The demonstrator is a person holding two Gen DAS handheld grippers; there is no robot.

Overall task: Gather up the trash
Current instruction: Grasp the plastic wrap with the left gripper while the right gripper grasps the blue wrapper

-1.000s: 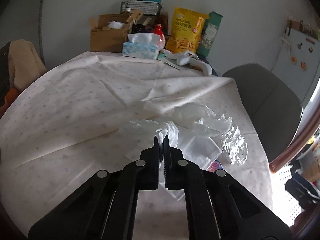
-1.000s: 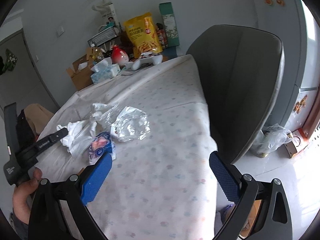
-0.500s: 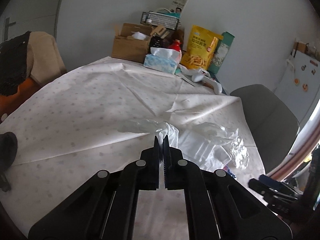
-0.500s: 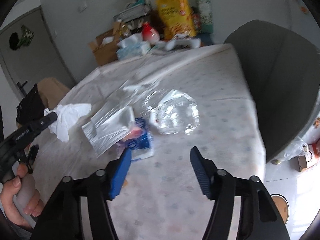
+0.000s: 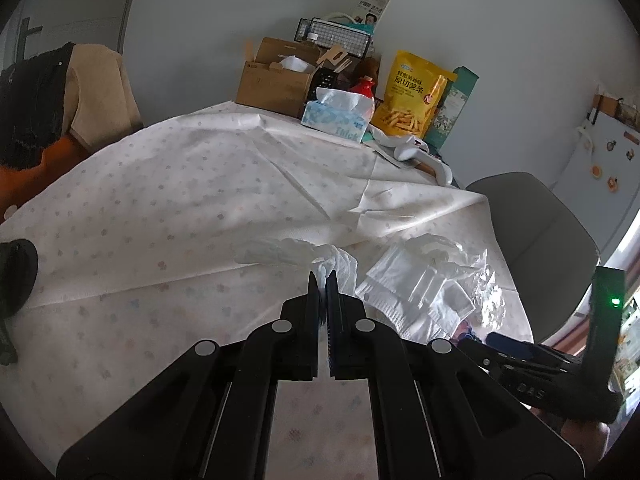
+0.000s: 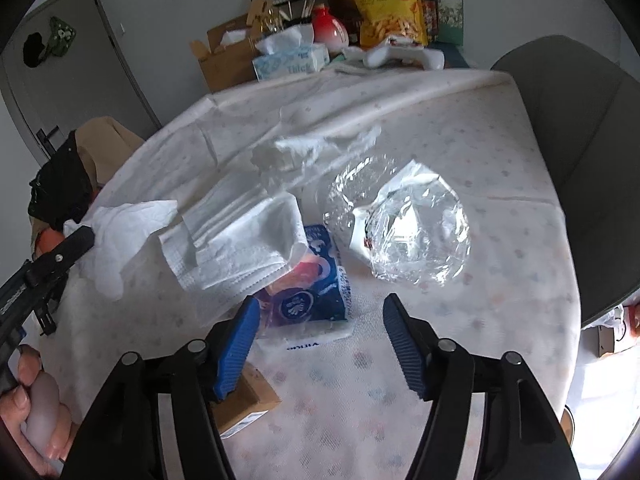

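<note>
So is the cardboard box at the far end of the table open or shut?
Open. The cardboard box has its flaps standing up, and something white shows inside above the rim. How full it is cannot be told.

A face mask point(image 6: 240, 244) lies partly on a tissue packet point(image 6: 312, 300) near the table's point(image 6: 500, 240) front edge. A clear wrapper point(image 6: 416, 236) sits to their right. A tissue box point(image 6: 292, 60) and cardboard box point(image 6: 224, 60) stand along the far edge.

A home dining corner.
A table under a dotted cloth point(image 5: 168, 200) fills the frame's middle; a tissue box point(image 5: 335, 120), snack bag point(image 5: 412, 98) and cardboard box point(image 5: 272, 84) crowd its upper edge, a grey chair point(image 5: 532, 224) and a magnet-dotted fridge point(image 5: 600, 160) stand right.
</note>
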